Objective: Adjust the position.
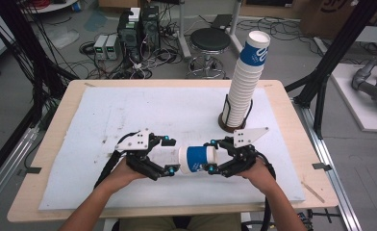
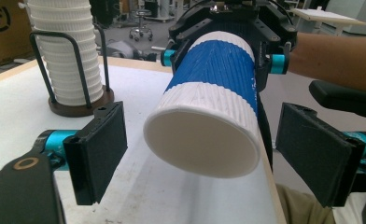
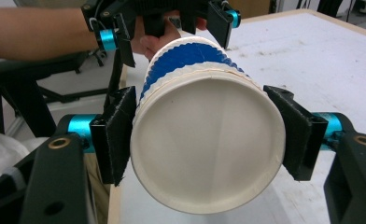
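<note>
A white paper cup (image 1: 196,159) with a blue band lies level above the white mat (image 1: 129,115), near the table's front edge. My right gripper (image 1: 210,156) is shut on one end of it; in the right gripper view both pads (image 3: 118,140) press on the cup (image 3: 204,144). My left gripper (image 1: 169,155) stands open around the other end. In the left gripper view the cup (image 2: 209,93) hangs between the wide jaws with a gap on each side of the pads (image 2: 102,149). The right gripper (image 2: 223,59) holds its far end there.
A tall leaning stack of the same cups (image 1: 246,82) stands in a wire holder on a round brown base (image 1: 232,126) at the mat's back right. Beyond the table are a stool (image 1: 209,41), computer cases and cables on the floor.
</note>
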`<state>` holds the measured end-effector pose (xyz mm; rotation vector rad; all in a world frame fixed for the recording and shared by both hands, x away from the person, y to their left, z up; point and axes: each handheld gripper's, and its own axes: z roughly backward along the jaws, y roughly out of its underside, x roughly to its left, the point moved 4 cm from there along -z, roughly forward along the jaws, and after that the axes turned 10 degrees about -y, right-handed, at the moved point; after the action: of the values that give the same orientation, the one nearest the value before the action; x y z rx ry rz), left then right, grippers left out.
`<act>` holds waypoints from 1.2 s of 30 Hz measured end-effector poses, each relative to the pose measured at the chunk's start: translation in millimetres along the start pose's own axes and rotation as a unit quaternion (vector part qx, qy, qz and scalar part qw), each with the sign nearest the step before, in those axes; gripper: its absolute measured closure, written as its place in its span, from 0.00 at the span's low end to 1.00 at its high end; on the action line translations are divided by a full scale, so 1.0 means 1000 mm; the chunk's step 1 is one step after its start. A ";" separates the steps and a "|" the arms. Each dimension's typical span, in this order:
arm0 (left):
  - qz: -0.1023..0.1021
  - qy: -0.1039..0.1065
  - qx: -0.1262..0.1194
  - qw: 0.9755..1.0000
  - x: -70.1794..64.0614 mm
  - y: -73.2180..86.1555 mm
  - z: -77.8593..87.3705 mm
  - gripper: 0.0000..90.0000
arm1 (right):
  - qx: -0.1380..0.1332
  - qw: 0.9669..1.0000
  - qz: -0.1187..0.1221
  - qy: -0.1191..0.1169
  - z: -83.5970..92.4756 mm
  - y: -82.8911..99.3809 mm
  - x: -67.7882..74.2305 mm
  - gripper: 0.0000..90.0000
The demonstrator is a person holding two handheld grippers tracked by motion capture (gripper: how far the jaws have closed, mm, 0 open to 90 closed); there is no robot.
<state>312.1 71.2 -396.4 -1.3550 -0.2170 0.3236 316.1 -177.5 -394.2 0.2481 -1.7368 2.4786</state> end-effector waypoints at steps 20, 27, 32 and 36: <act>0.009 0.014 -0.013 1.000 -0.005 0.007 -0.009 0.17 | -0.069 0.997 -0.015 -0.036 -0.005 -0.003 0.001 0.34; 0.012 0.022 -0.013 1.000 -0.007 0.007 -0.011 0.18 | -0.069 0.997 -0.017 -0.037 -0.006 -0.003 0.001 0.34; 0.008 0.022 -0.010 1.000 -0.005 0.007 -0.010 0.24 | -0.067 0.997 -0.020 -0.040 -0.006 -0.002 0.000 0.34; 0.000 0.021 -0.012 1.000 -0.005 0.007 -0.009 0.27 | -0.066 0.997 -0.020 -0.040 -0.006 -0.002 0.000 0.35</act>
<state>309.4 62.7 -404.3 -1.3833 -0.1867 0.2942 316.3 -171.2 -394.4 0.3706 -1.8961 2.3452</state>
